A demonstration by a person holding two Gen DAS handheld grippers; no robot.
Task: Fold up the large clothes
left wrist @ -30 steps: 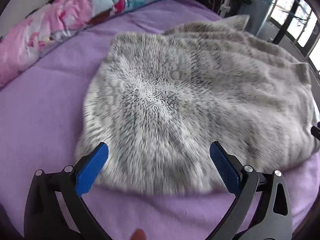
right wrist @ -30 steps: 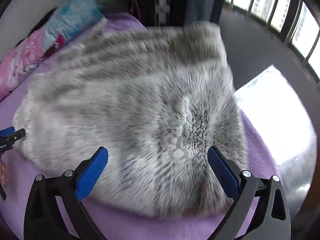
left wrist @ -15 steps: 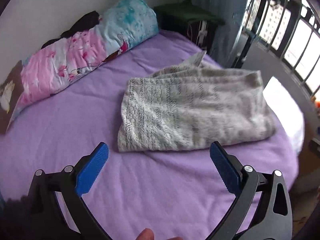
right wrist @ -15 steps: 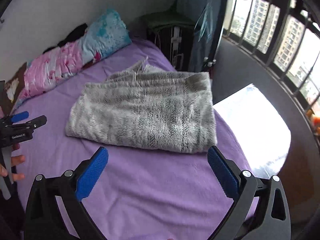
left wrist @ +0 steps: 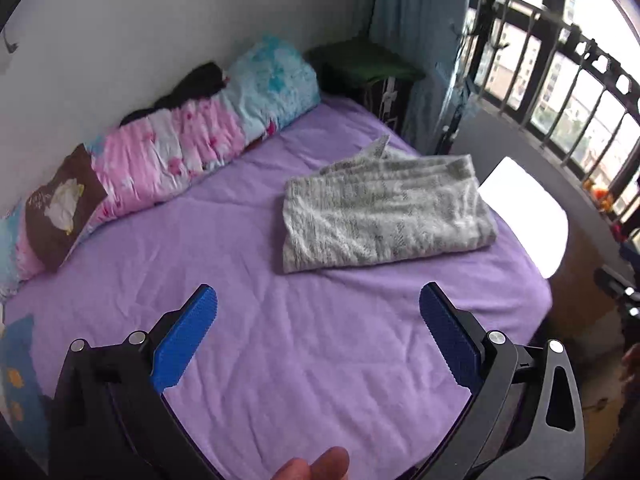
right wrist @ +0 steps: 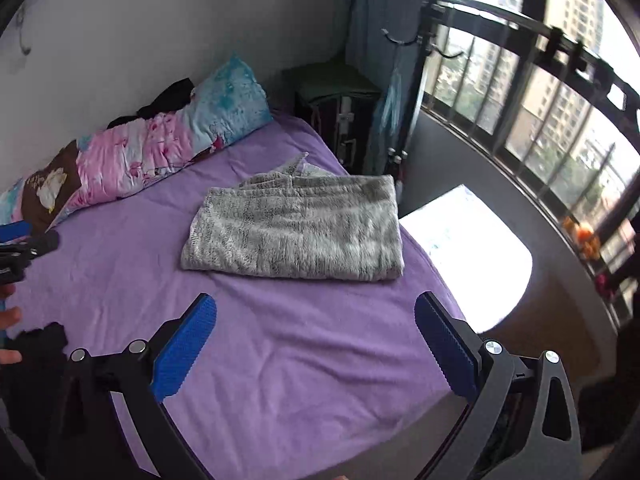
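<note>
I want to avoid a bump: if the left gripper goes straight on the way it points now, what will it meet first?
Probably the bare purple sheet. The open left gripper looks down at the bed, and the folded grey garment lies further ahead, though depth is hard to judge.

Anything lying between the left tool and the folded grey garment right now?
Nothing: only bare purple sheet separates the open left tool from the folded grey garment. The left wrist view shows it plainly; the right wrist view shows the same ahead of the right tool.
</note>
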